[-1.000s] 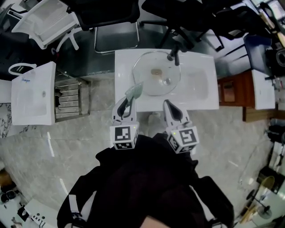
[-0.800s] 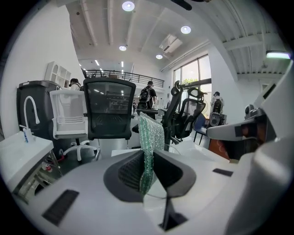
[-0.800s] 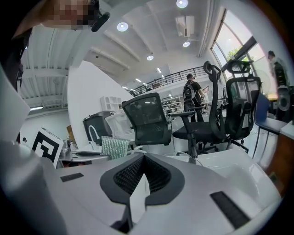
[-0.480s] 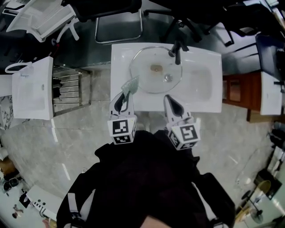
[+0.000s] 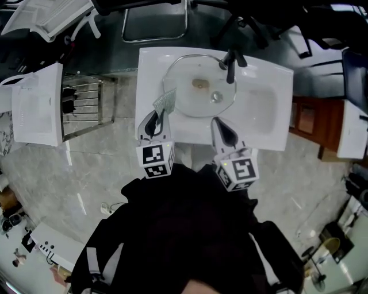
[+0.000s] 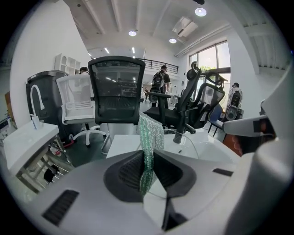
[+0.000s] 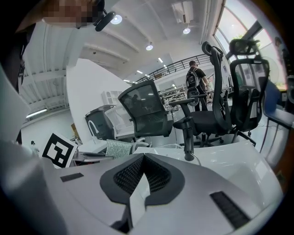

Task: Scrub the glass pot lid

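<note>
The glass pot lid [image 5: 198,86] lies flat in the white sink [image 5: 261,123], with a brown smear near its middle and its knob off to the right. A black faucet [image 5: 231,64] stands at the lid's far right edge. My left gripper [image 5: 154,123] is shut on a green scrub cloth [image 5: 165,102] whose tip hangs by the lid's left rim. The left gripper view shows the scrub cloth [image 6: 149,137] upright between the jaws of the left gripper [image 6: 147,158], with the lid's rim [image 6: 195,143] beyond. My right gripper [image 5: 225,135] hovers at the sink's near edge; in its own view the right gripper [image 7: 143,160] is shut and holds nothing.
A second white basin [image 5: 37,106] and a metal rack [image 5: 86,109] stand to the left. Black office chairs [image 5: 155,17] crowd behind the sink. A wooden cabinet [image 5: 307,123] is at the right. People walk far off in the room [image 6: 161,85].
The head view has drifted, so the sink sits a little higher and nearer. Both grippers keep their places before the sink, the left still holding the cloth.
</note>
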The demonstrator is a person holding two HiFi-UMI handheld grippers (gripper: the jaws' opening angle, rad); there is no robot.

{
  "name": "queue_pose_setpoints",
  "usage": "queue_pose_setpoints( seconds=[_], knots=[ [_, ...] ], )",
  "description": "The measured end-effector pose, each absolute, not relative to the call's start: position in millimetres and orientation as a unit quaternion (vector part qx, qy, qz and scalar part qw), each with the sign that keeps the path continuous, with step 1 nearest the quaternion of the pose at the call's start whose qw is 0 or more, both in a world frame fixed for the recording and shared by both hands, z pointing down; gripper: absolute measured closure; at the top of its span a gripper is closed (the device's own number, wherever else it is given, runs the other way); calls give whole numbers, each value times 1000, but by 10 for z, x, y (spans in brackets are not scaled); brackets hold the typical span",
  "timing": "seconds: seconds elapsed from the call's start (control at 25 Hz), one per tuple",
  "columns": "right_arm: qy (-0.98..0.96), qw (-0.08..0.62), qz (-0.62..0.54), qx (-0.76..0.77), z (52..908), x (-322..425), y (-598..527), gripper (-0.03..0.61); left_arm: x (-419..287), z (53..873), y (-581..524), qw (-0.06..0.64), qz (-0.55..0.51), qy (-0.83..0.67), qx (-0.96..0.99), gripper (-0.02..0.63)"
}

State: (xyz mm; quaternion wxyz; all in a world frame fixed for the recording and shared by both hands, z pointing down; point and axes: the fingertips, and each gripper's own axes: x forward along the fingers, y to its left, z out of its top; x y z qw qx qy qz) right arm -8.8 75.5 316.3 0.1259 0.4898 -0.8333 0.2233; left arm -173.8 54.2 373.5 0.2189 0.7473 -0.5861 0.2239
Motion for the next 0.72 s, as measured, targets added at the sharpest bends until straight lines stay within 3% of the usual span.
queue_pose_setpoints(
  seconds=[0.72],
  knots=[
    [-846,148,232,457,3629,-20,535,575,-1662,4433,42,254,230,-600,723,557]
  ],
)
